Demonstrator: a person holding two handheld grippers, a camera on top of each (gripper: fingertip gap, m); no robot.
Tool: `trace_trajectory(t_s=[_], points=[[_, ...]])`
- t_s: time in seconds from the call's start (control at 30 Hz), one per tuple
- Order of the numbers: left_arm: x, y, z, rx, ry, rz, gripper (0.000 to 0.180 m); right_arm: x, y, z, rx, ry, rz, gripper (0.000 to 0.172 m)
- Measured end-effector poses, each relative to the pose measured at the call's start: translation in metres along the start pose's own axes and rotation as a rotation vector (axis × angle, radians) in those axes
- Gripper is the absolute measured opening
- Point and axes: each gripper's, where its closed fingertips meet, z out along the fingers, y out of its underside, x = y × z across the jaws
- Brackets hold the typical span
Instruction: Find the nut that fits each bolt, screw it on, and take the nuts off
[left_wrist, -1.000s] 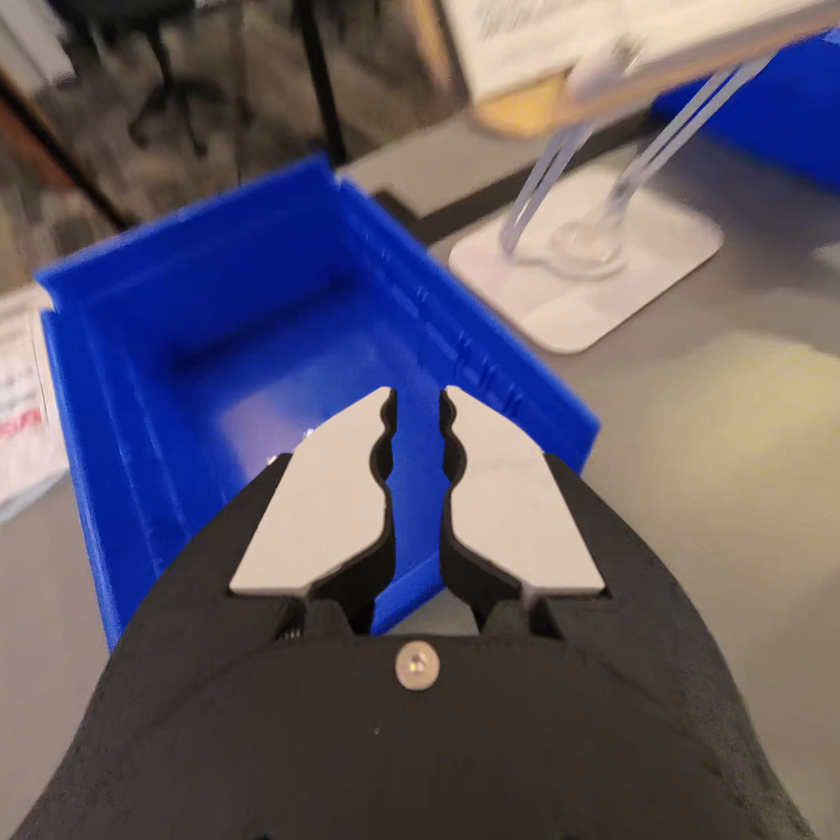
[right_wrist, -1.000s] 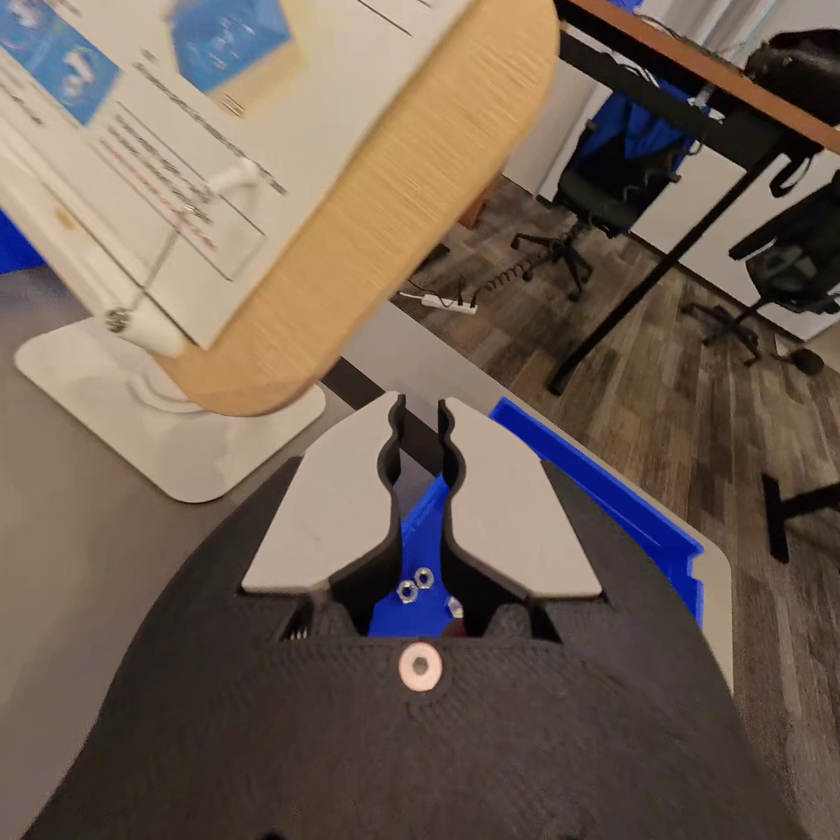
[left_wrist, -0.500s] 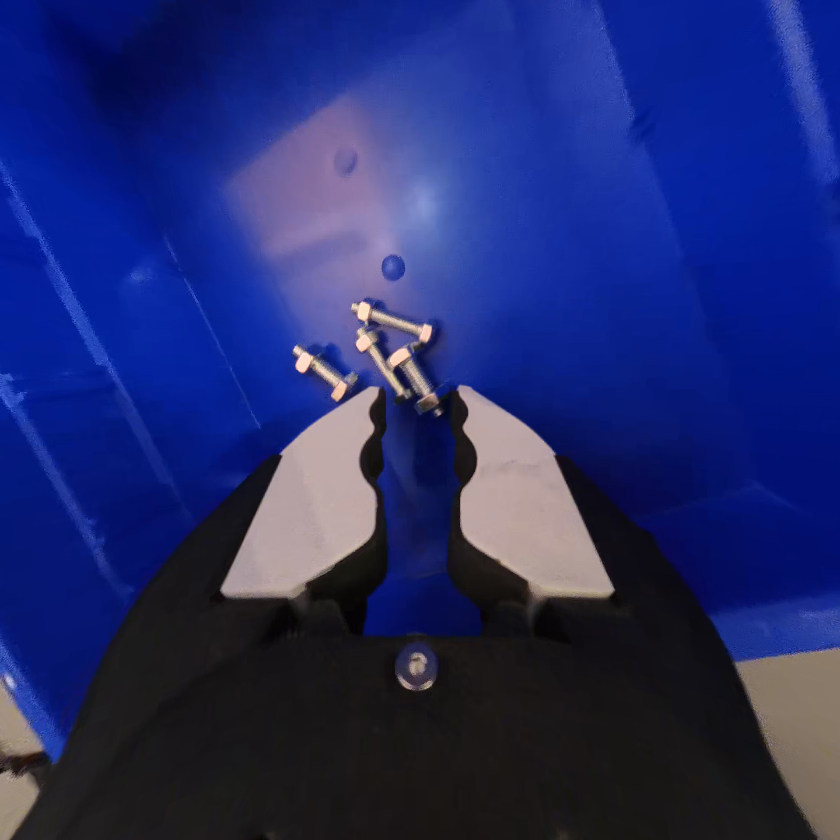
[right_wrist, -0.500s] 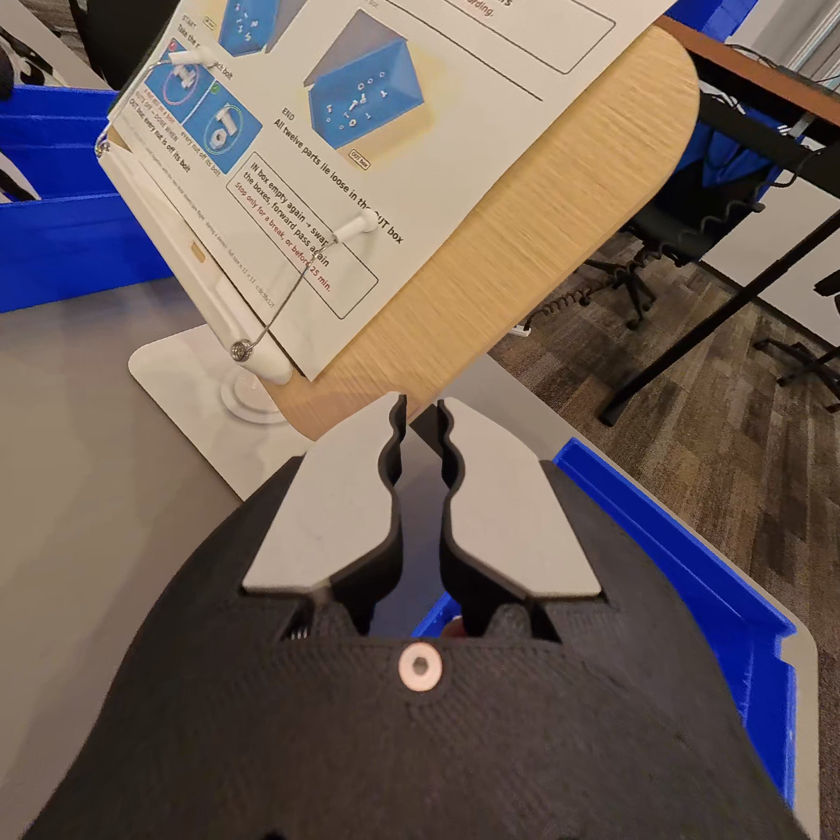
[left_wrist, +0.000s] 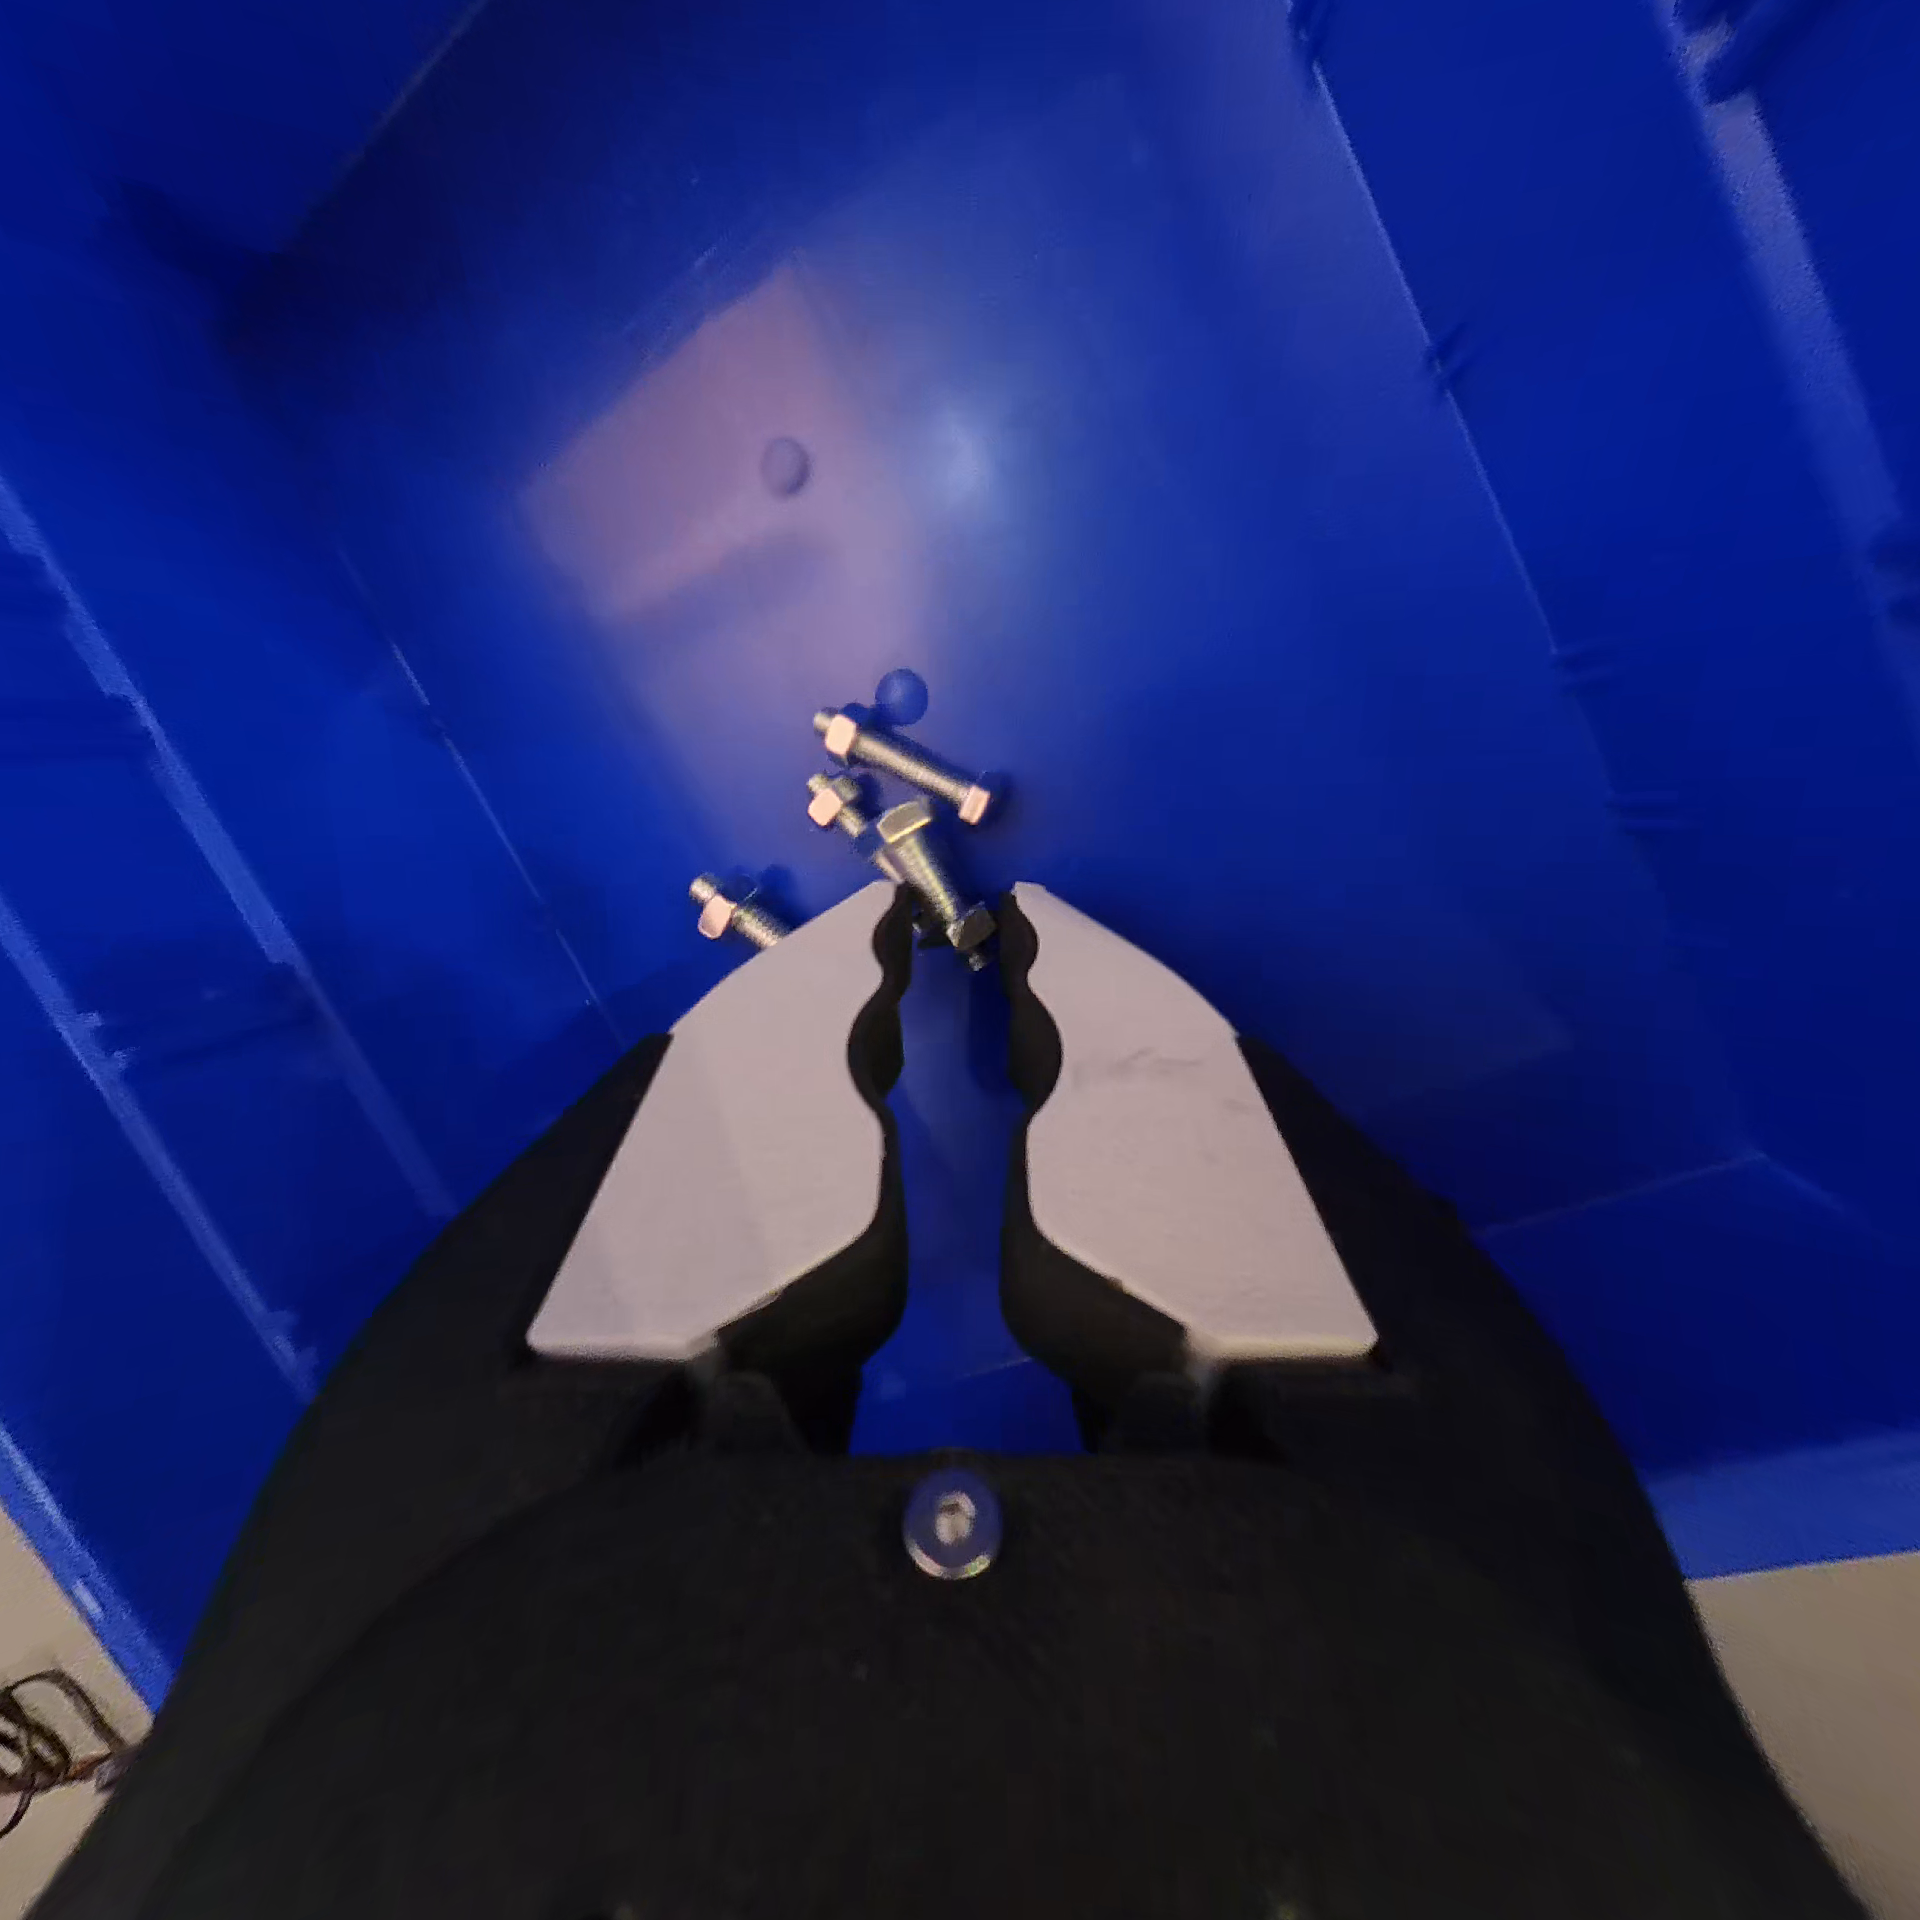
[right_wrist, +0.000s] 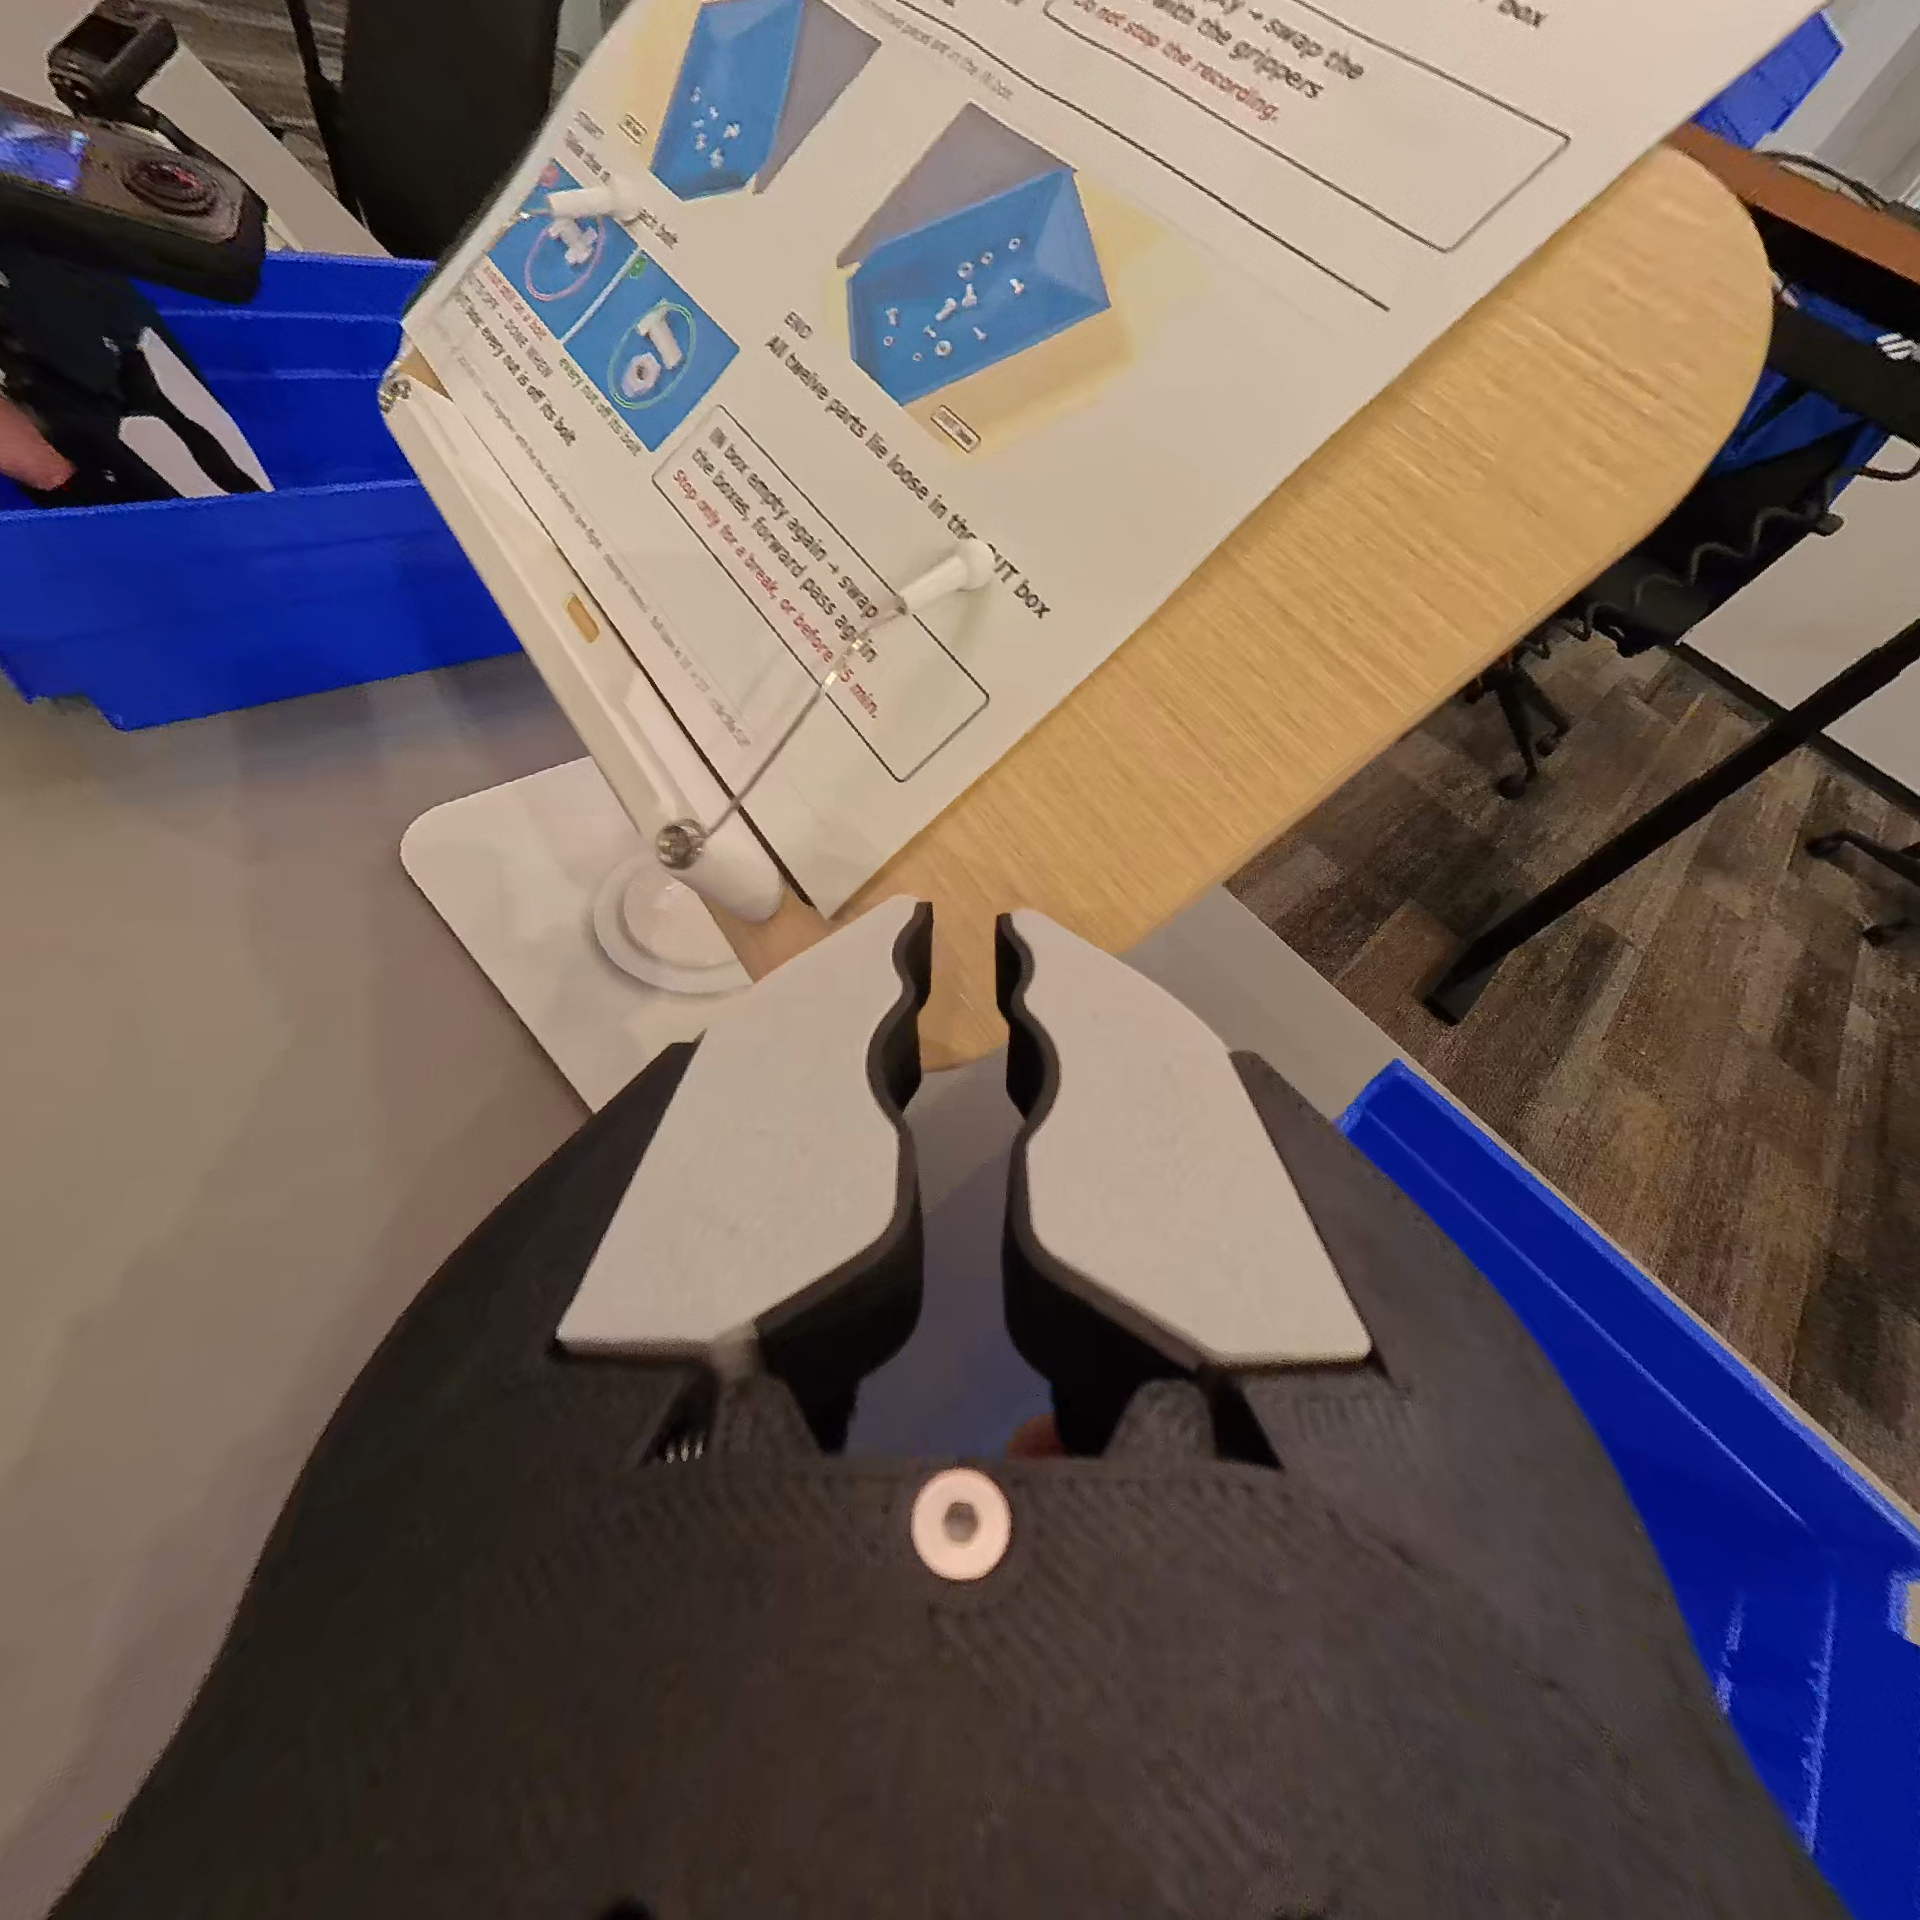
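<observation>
You had a grey table (right_wrist: 208, 1039) as the work surface. A blue bin (right_wrist: 239, 582) stood on it at the far left. The white base plate (right_wrist: 499, 894) of a document stand rested flat on the table, near the middle. A second blue bin (right_wrist: 1662, 1403) sat on the table at the right, close to the table's edge. In the left wrist view, a blue bin (left_wrist: 1558, 520) rested on the pale tabletop (left_wrist: 1808, 1683), with four bolts (left_wrist: 904, 769) lying on its floor.
</observation>
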Motion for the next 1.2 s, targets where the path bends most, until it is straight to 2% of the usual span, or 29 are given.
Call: trace_trajectory(t_s=[0.2,0.47,0.6,0.7,0.8,0.87,0.97,1.13,1.2], points=[[-0.001,-0.01,-0.014,0.085,-0.01,0.016,0.015,-0.02,-0.011,0.001,0.016,-0.039,-0.036,0.012],[-0.002,-0.024,-0.056,0.378,-0.019,-0.003,0.015,-0.06,-0.039,-0.005,0.115,-0.11,-0.078,0.006],[0.014,-0.029,-0.089,0.578,-0.002,0.018,0.015,-0.107,-0.057,0.0,0.19,-0.257,-0.041,0.005],[0.037,-0.039,-0.126,0.78,0.017,0.064,0.015,-0.156,-0.074,0.009,0.278,-0.438,0.02,0.005],[0.073,-0.049,-0.17,1.032,0.147,0.084,0.014,-0.2,-0.088,0.024,0.341,-0.612,0.099,0.0],[0.093,-0.051,-0.192,1.151,0.21,0.081,0.015,-0.222,-0.095,0.038,0.357,-0.695,0.147,0.0],[0.117,-0.05,-0.226,1.351,0.306,0.071,0.015,-0.244,-0.106,0.059,0.38,-0.811,0.262,0.01],[0.14,-0.051,-0.245,1.462,0.433,0.06,0.015,-0.277,-0.12,0.078,0.415,-1.012,0.379,0.02],[0.144,-0.052,-0.243,1.464,0.425,0.074,0.015,-0.283,-0.124,0.081,0.426,-1.038,0.39,0.02]])
